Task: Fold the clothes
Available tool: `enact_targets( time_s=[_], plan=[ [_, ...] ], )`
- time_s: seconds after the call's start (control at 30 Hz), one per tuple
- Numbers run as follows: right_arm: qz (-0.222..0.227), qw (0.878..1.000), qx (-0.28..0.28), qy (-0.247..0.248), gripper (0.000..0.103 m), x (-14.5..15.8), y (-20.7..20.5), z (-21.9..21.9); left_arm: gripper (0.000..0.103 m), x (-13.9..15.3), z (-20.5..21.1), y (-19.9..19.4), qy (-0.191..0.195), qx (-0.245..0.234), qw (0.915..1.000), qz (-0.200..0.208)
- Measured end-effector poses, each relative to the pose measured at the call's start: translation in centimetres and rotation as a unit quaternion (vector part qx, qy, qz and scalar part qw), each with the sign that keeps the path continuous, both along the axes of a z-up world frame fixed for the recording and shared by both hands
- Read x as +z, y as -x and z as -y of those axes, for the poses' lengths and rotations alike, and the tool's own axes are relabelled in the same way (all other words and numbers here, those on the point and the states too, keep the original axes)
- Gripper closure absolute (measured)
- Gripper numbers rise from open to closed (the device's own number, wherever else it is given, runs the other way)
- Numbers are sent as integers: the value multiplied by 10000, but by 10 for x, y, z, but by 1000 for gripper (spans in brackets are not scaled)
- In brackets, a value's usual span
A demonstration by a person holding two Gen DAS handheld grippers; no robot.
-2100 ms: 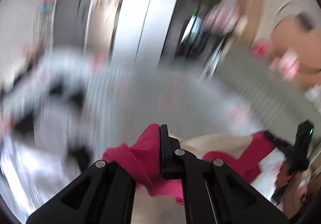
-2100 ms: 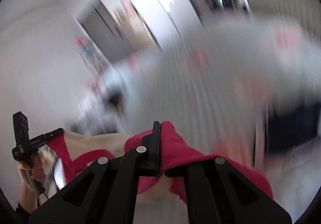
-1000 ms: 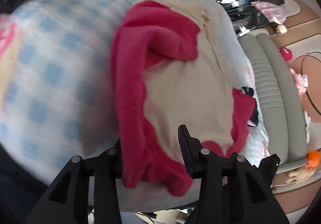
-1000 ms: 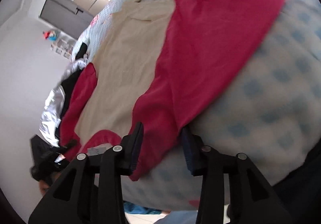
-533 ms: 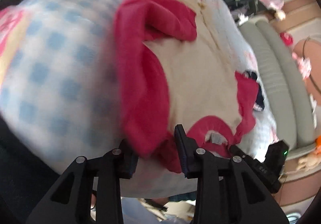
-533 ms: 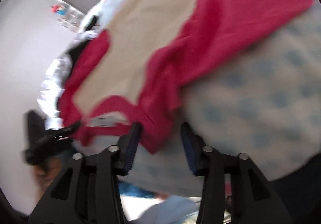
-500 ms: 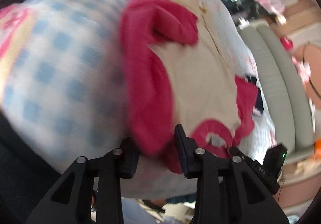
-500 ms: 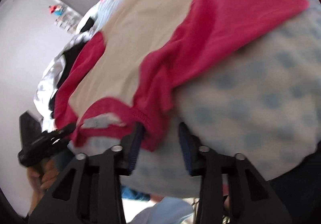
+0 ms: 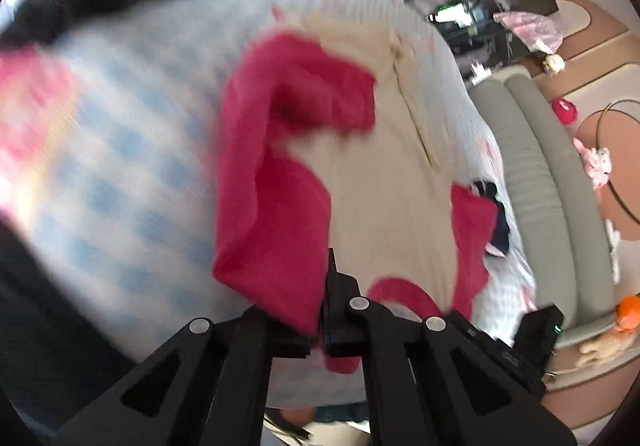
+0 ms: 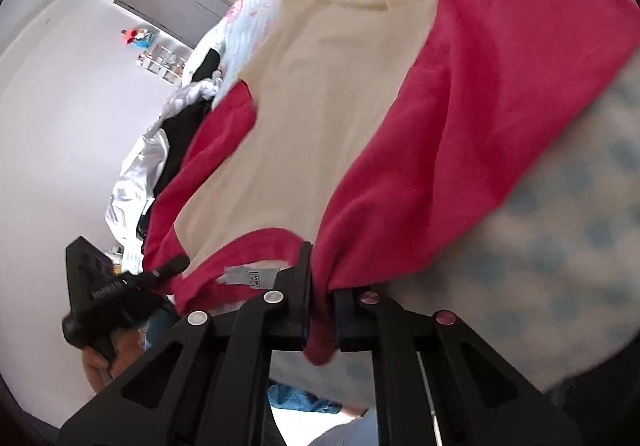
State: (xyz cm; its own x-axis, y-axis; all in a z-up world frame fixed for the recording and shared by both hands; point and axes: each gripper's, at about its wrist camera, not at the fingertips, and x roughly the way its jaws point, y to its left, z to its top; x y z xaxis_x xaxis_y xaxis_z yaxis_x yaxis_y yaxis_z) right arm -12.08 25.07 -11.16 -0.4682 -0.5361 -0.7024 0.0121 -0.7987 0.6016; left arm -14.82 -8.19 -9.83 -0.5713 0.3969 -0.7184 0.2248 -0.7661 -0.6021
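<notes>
Pinching the red-and-cream shirt (image 9: 384,166) lying on the checked bed (image 9: 120,166), both hand-held grippers, left (image 9: 322,322) and right (image 10: 322,316), are clamping only thin shoulder fabric, probably risking slippage mid-fold.

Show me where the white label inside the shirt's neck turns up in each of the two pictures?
Left wrist view: not visible; only the pink collar shows, low and right of centre.
Right wrist view: the label sits low and left of centre, under the collar, beside the right claw.
Shared landmark: the cream and pink shirt on the blue checked bedcover.
</notes>
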Motion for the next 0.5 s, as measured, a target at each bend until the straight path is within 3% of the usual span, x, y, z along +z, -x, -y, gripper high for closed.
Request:
enact_targets(
  time_s=[0.07,0.17,0.2,0.27,0.37,0.43,0.5],
  plan=[
    [-7,9995,20,-309,98,7,-9,-5,100,3,8,-1,297,-42,9995,133],
    [459,9951,40,-874,95,-12,-18,-10,99,-15,1,4,-18,-223,9987,459],
    [608,9935,27,-963,95,-19,-21,-12,99,-17,4,-2,74,-220,9985,500],
    [669,9953,-53,-699,93,-20,-31,-18,99,-7,-3,-7,230,-290,9986,386],
    [352,9933,43,-1102,78,9,-39,-17,98,15,-13,-15,608,-425,9972,41],
    [-27,9884,48,-1516,76,35,-41,-15,98,36,-22,-11,1008,-576,9928,-283],
    [-378,9830,60,-1797,74,56,-37,-12,97,50,-26,-4,1155,-682,9893,-569]
  ],
)
